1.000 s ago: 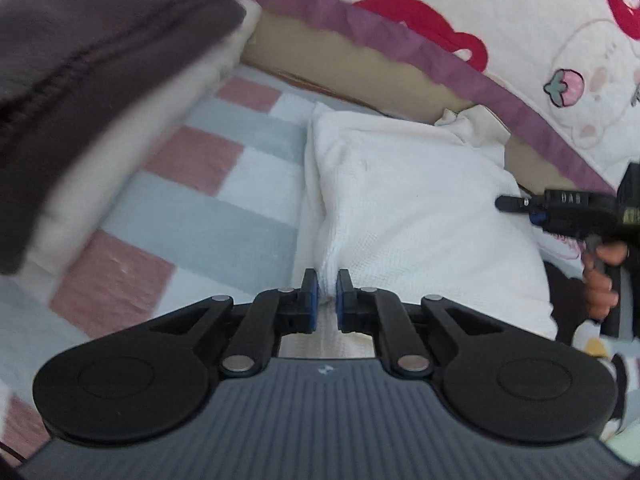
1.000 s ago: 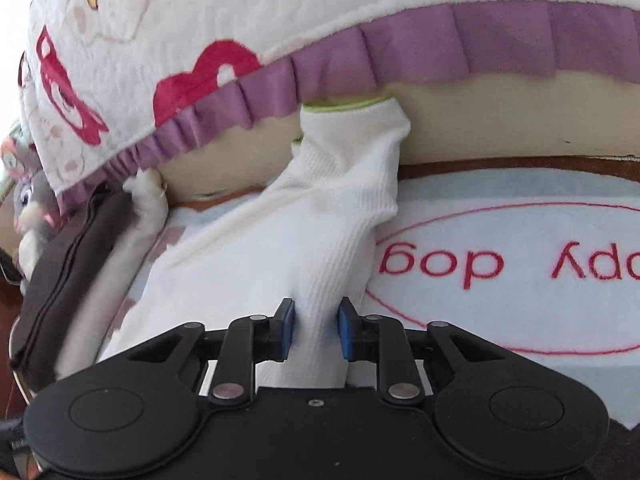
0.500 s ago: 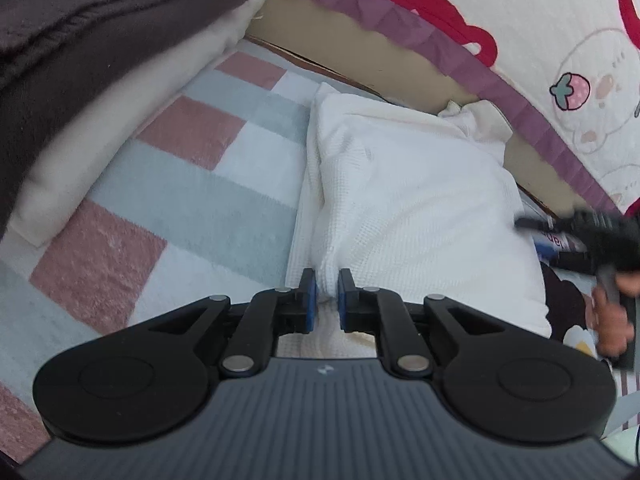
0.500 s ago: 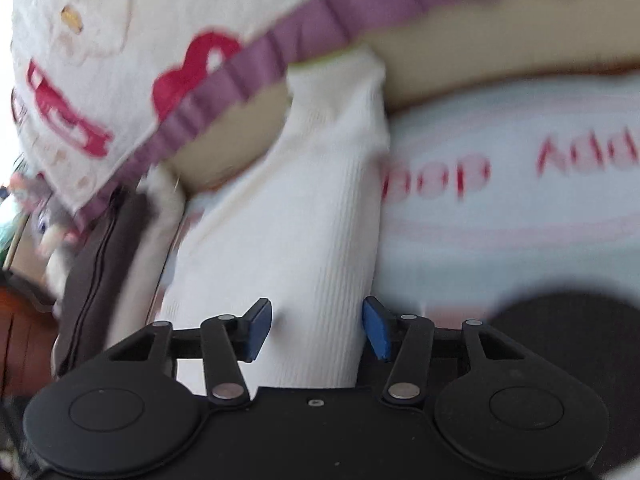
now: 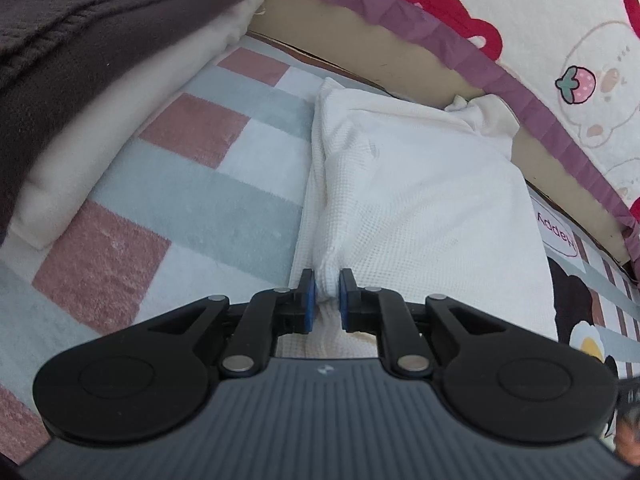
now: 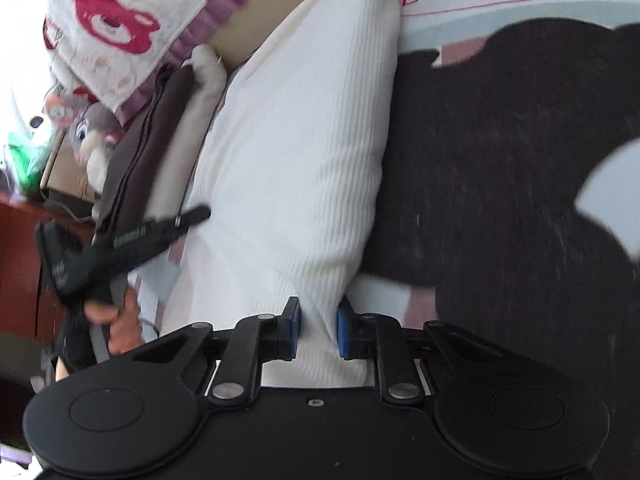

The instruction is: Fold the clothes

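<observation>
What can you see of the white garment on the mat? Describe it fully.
The white garment is a waffle-textured knit, partly folded, lying on the checked mat against the bed's base. The left gripper pinches a bunched edge at its near end; the right gripper is closing on another corner.

Bright soft daylight; fisheye edge warping; right view motion-blurred, left sharp.

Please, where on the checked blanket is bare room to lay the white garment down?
Bare checked blanket lies between the folded stack of dark and cream clothes and the white garment. Behind the garment it is crowded: the purple-frilled quilt overhangs there.
</observation>
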### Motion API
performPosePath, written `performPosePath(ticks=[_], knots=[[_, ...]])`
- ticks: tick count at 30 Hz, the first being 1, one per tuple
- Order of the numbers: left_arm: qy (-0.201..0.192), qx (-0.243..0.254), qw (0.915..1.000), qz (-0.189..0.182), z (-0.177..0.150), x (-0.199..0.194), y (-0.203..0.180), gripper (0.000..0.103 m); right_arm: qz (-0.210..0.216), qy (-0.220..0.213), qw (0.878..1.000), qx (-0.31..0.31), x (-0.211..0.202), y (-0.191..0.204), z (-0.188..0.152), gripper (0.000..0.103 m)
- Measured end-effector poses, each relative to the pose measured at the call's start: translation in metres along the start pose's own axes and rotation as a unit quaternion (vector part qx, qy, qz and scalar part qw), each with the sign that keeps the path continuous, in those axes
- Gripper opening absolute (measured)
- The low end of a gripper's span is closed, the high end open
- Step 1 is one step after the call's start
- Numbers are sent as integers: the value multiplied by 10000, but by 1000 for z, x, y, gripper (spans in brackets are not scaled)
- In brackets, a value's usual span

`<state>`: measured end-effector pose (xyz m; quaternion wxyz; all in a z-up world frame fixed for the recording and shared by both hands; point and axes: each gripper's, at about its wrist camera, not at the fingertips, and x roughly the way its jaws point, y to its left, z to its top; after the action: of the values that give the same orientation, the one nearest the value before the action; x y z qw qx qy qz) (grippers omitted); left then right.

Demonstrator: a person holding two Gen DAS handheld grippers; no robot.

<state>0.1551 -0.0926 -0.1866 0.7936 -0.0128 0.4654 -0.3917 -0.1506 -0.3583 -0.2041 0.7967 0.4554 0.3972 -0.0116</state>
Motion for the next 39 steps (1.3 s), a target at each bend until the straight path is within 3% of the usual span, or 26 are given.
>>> performPosePath(ticks=[10, 14, 16, 21, 23, 24, 25, 26, 27, 31, 35, 39], knots=[[104, -13, 9996, 251, 3, -16, 3, 25, 259, 615, 9974, 273, -11, -10, -43, 18], [337, -119, 9993, -58, -5, -32, 9, 32, 560, 708, 9937, 665, -20, -19, -52, 19], [470, -130, 9985, -230, -14, -38, 10, 43, 568, 741, 9931, 705, -24, -20, -53, 23], [870, 286, 9954, -263, -38, -37, -2, 49, 646, 610, 9896, 1135, -23, -27, -59, 53], [848, 695, 9940, -3, -46, -35, -13, 36, 789, 505, 9865, 1344, -17, -29, -59, 53], [776, 956, 9922, 171, -49, -38, -18, 1, 854, 460, 9848, 1440, -15, -30, -60, 53], [714, 1212, 9895, 333, -51, -42, -22, 3, 890, 464, 9853, 1383, -14, -27, -60, 52], [650, 1256, 9891, 404, -51, -48, -22, 3, 902, 495, 9878, 1167, -14, -21, -61, 33], [583, 1164, 9906, 417, -51, -56, -19, 3, 914, 526, 9899, 950, -14, -14, -62, 24], [439, 821, 9944, 493, -56, -77, -3, 2, 931, 761, 9910, 592, -20, -1, -62, 21], [666, 509, 9953, 481, -61, -71, 9, 3, 858, 1059, 9901, 321, -23, 9, -63, 21], [685, 169, 9970, 332, -59, -73, 15, 4, 753, 1230, 9892, 255, -20, 14, -64, 28]])
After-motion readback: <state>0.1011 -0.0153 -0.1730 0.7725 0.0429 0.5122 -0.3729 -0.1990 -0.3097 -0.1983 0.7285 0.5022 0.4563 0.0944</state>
